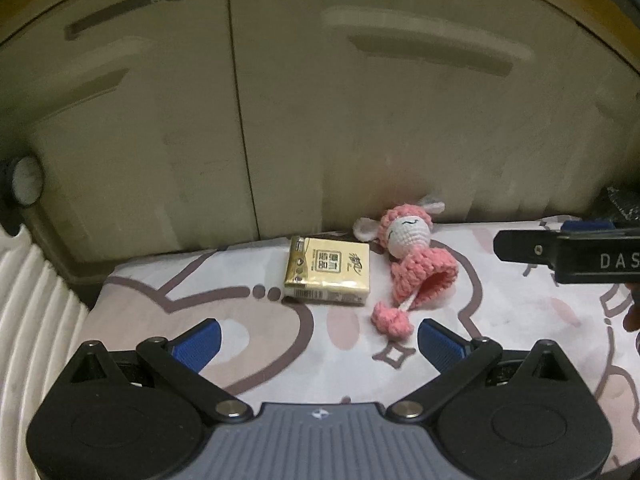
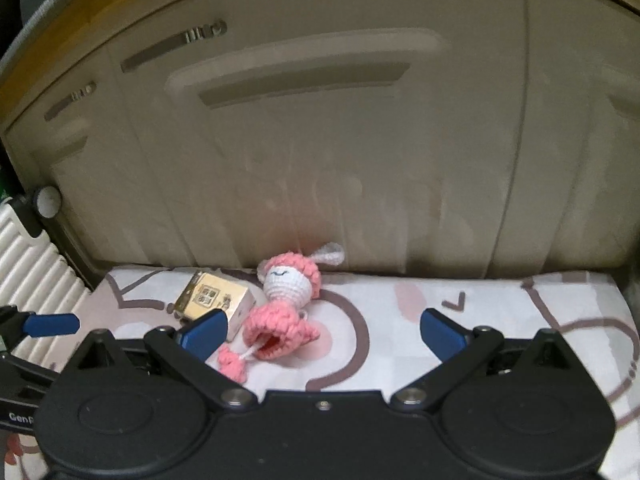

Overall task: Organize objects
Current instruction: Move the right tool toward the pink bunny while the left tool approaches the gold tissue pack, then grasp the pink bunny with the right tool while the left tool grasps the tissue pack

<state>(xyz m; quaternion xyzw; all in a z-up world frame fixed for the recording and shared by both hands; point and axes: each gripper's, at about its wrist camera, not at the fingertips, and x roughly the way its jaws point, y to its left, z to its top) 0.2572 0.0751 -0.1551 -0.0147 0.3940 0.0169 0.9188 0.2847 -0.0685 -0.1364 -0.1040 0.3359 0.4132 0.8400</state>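
A yellow tissue pack [image 1: 327, 270] lies flat on the patterned cloth [image 1: 200, 300], close to the cabinet. A pink crochet doll [image 1: 412, 256] with a white face lies on its back just right of the pack, its pink tassel [image 1: 392, 320] toward me. My left gripper [image 1: 318, 344] is open and empty, a little short of both. My right gripper [image 2: 322, 336] is open and empty; the doll [image 2: 284, 320] lies between its fingers near the left fingertip [image 2: 206, 332], and the pack [image 2: 212, 300] lies behind that fingertip.
Beige cabinet doors [image 1: 360, 120] with recessed handles stand right behind the objects. A white ribbed surface [image 1: 28, 320] lies at the left. The right gripper's finger [image 1: 568, 248] enters the left wrist view from the right; the left gripper's finger [image 2: 48, 325] enters the right wrist view from the left.
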